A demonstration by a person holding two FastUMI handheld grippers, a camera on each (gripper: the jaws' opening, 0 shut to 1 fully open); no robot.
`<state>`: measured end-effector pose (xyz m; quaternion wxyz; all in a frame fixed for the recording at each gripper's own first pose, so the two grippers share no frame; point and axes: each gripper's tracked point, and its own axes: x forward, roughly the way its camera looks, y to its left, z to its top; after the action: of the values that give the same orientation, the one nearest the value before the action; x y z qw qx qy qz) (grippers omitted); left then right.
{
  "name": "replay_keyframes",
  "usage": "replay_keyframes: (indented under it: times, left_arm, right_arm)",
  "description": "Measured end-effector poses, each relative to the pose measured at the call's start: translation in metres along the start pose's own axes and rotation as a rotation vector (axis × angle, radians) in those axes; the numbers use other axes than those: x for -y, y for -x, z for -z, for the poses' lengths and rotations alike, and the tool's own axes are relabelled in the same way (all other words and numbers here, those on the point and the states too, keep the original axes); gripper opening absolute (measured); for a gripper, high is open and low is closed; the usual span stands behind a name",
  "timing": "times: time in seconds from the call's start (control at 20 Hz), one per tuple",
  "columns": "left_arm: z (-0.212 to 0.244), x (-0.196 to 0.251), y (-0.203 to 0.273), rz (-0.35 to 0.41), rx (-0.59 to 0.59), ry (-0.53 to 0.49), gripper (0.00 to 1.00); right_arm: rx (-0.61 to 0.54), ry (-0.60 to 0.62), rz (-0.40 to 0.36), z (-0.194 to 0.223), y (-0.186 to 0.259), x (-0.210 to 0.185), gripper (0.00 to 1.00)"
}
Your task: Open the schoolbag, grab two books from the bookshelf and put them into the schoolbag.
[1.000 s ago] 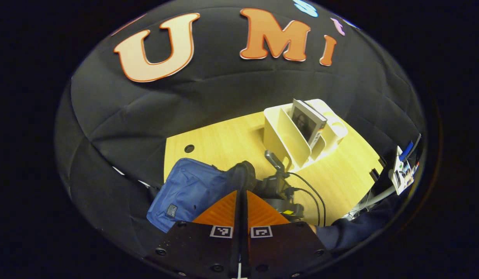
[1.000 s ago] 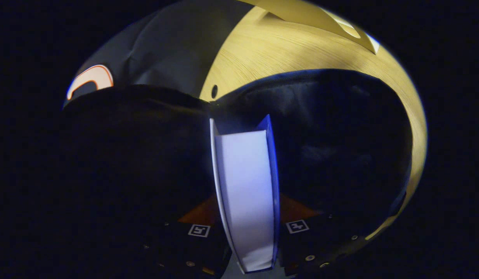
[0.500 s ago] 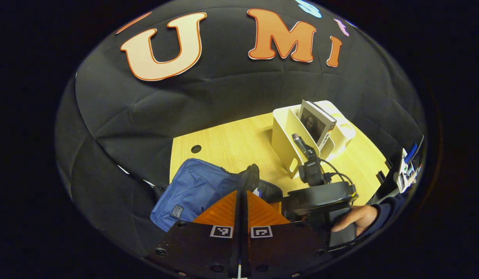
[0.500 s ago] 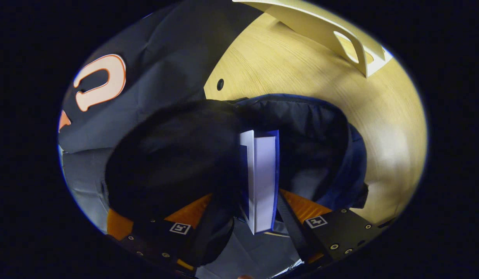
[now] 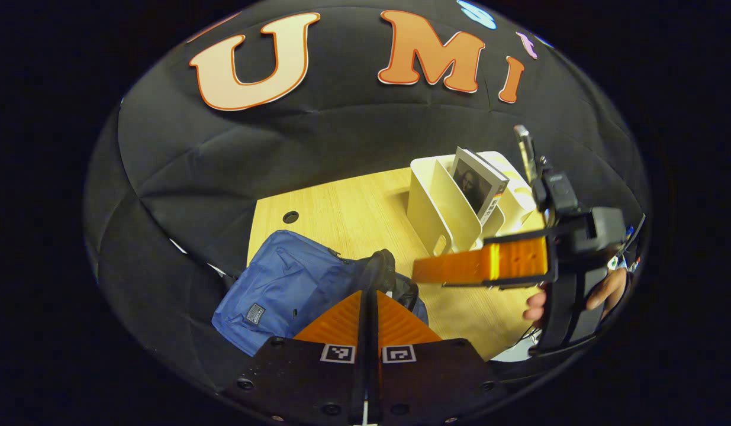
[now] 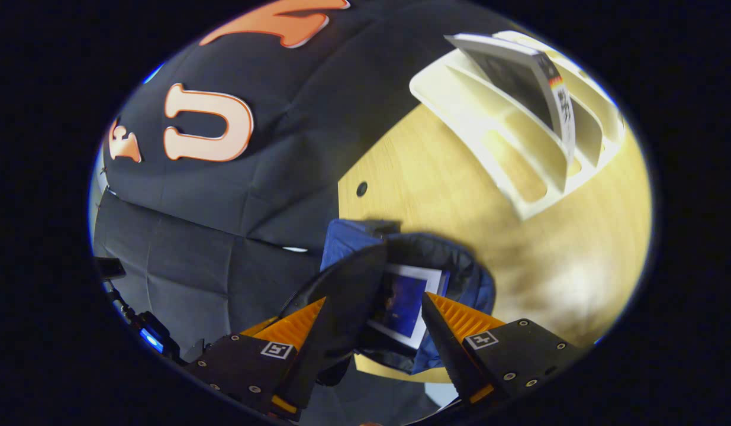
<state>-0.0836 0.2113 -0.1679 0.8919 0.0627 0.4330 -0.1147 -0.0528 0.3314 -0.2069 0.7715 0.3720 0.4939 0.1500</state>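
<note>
Raised right gripper (image 6: 374,313) gapes above bagged book (image 6: 403,302).

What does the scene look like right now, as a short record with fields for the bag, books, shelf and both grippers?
bag: blue fabric schoolbag, open, on the light wooden table
book in bag: blue-covered book inside the opening
book on shelf: dark-covered book leaning in the cream plastic bookshelf
left gripper: shut on the bag's dark flap
right gripper: open, above the bag

A recording booth, not a home: black cloth wall (image 5: 182,177) behind a wooden desk (image 5: 353,213) with a cable hole (image 5: 290,217).
</note>
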Motion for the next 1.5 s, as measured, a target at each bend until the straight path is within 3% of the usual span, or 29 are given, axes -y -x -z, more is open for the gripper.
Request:
replay_keyframes:
  times: [0.3, 0.55, 0.85, 1.15, 1.5]
  left_arm:
    - [0.003, 0.006, -0.002, -0.001, 0.000, -0.011, 0.02]
    - [0.007, 0.011, -0.004, 0.003, -0.002, -0.008, 0.02]
    - [0.006, 0.012, -0.004, 0.002, -0.003, -0.015, 0.02]
    - [-0.004, 0.003, 0.000, 0.002, 0.008, -0.010, 0.02]
    - [-0.007, -0.003, 0.004, 0.005, 0.009, -0.004, 0.03]
  right_arm:
    - [0.182, 0.171, 0.172, -0.073, 0.057, 0.045, 0.90]
    - [0.243, 0.329, 0.308, -0.122, 0.102, 0.059, 0.91]
    - [0.261, 0.419, 0.441, -0.172, 0.137, 0.081, 0.91]
    - [0.053, 0.551, 0.553, -0.199, 0.128, 0.099, 0.92]
    - [-0.231, 0.519, 0.622, -0.207, 0.060, 0.131, 0.88]
